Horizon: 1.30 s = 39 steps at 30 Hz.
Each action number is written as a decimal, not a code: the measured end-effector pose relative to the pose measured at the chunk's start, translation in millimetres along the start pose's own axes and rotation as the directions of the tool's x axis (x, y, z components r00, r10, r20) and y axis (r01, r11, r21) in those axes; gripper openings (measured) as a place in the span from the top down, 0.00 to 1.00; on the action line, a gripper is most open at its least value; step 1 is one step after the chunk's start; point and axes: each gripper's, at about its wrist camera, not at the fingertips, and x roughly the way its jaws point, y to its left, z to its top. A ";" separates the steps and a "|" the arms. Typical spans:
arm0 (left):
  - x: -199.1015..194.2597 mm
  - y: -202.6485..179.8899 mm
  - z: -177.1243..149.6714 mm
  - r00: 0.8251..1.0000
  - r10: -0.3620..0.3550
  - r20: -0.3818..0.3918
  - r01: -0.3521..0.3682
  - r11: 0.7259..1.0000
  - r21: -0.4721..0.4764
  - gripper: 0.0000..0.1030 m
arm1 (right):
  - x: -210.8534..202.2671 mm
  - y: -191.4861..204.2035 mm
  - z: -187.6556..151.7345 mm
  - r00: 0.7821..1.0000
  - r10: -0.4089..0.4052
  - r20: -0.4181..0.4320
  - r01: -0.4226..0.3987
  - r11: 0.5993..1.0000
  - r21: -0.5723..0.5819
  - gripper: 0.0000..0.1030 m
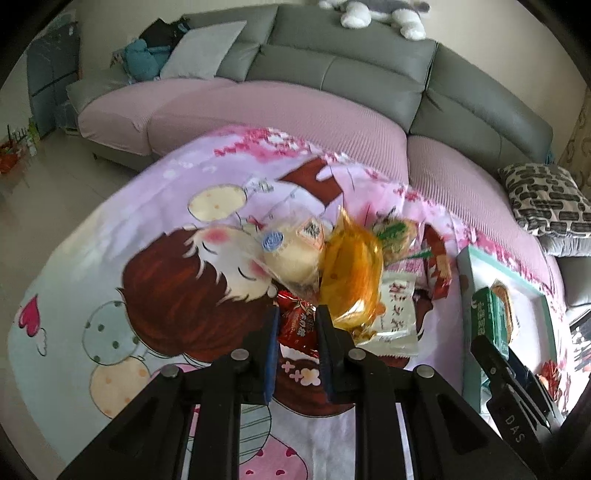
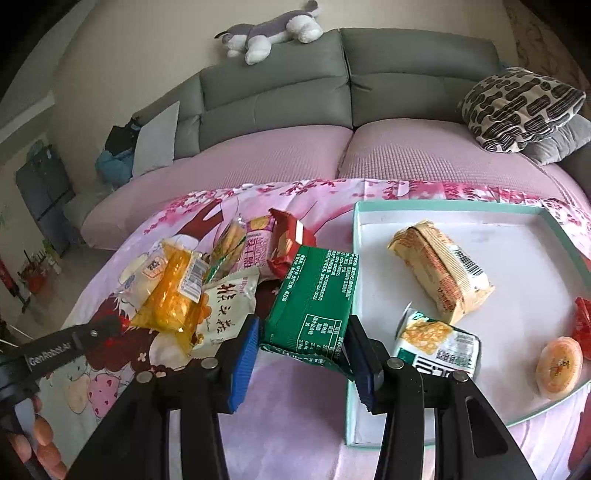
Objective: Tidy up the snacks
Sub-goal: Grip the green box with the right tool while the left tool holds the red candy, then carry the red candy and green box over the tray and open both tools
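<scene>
**Snack lot on cartoon-print cloth, grey sofa behind**

Setting: a tabletop covered by a pink cartoon-print cloth [image 2: 295, 398] is seen before a grey sofa [image 2: 406, 74] with pink seat covers; a plush dog [image 2: 269, 33] lies on the backrest.

Item 1: green packet [image 2: 314, 302], clamped between the blue pads of the right tool [image 2: 301, 354]. It is held at the left rim of the teal-edged tray [image 2: 356, 236], its long axis running away from the camera and tilted, printed back uppermost.

Item 2: small red packet [image 1: 297, 321], gripped between the nearly closed fingers of the left tool [image 1: 297, 336], at the near edge of the pile.

Item 3: loose pile on the cloth, left of the tray: orange packet [image 1: 351, 273], pale bread packet [image 1: 291, 254], white packet with black characters [image 1: 397, 314].

Item 4: tray contents: beige noodle packet [image 2: 441, 269] lying diagonally, green-and-white packet [image 2: 437, 343], round orange pastry [image 2: 559, 363].
</scene>
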 end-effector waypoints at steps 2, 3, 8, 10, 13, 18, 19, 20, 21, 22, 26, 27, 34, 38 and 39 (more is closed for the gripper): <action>-7.0 -2.0 1.8 1.000 0.005 0.022 -0.005 1.000 0.002 0.81 | -3.3 -3.4 1.1 1.000 0.001 0.008 -0.001 1.000 0.008 0.53; -9.0 -3.5 2.3 1.000 0.006 0.028 -0.006 1.000 0.005 0.81 | -4.7 -5.5 1.9 1.000 0.001 0.013 -0.001 1.000 0.013 0.53; -18.3 -16.7 3.0 0.999 0.002 0.053 -0.003 1.000 0.025 0.81 | -12.8 -18.4 4.7 0.999 -0.001 0.033 -0.001 0.999 0.045 0.53; -21.7 -26.2 3.2 0.998 -0.008 0.064 0.005 0.999 0.040 0.81 | -15.7 -23.3 5.9 0.999 -0.003 0.040 0.001 0.999 0.054 0.53; -20.7 -44.9 2.5 0.997 -0.037 0.065 0.032 0.997 0.073 0.81 | -21.6 -33.9 8.0 0.998 -0.014 0.058 0.009 0.997 0.078 0.53; -19.1 -88.8 -2.9 0.991 -0.120 0.057 0.109 0.981 0.159 0.81 | -34.7 -67.0 11.9 0.994 -0.074 0.084 0.062 0.989 0.137 0.53; -19.2 -96.0 -3.5 0.989 -0.136 0.058 0.124 0.977 0.172 0.81 | -37.0 -73.0 12.5 0.993 -0.084 0.085 0.071 0.987 0.146 0.53; -18.4 -105.7 -4.8 0.987 -0.151 0.058 0.138 0.972 0.190 0.81 | -39.8 -83.3 12.7 0.991 -0.102 0.085 0.087 0.983 0.163 0.53; -17.2 -114.9 -6.0 0.985 -0.162 0.054 0.148 0.967 0.208 0.81 | -41.3 -88.5 12.8 0.990 -0.110 0.085 0.094 0.981 0.172 0.53; -15.5 -124.7 -7.5 0.983 -0.176 0.051 0.160 0.961 0.225 0.81 | -43.7 -97.5 12.3 0.989 -0.123 0.085 0.105 0.977 0.187 0.53; -7.9 -160.9 -15.2 0.974 -0.227 0.019 0.212 0.934 0.288 0.81 | -52.1 -119.9 10.5 0.983 -0.158 0.093 0.134 0.966 0.220 0.53; -7.6 -169.8 -18.0 0.971 -0.239 0.015 0.223 0.926 0.304 0.81 | -54.4 -124.2 10.7 0.981 -0.166 0.096 0.141 0.964 0.224 0.53; -4.6 -214.1 -31.5 0.955 -0.297 -0.005 0.274 0.874 0.402 0.81 | -69.8 -165.6 9.0 0.967 -0.233 0.102 0.197 0.940 0.280 0.53; -1.7 -239.6 -40.4 0.943 -0.332 -0.027 0.307 0.836 0.454 0.81 | -72.8 -178.2 9.4 0.965 -0.241 0.106 0.199 0.932 0.305 0.52; -0.4 -244.4 -42.1 0.941 -0.336 -0.033 0.312 0.830 0.462 0.81 | -72.1 -180.2 10.3 0.965 -0.240 0.104 0.199 0.931 0.307 0.52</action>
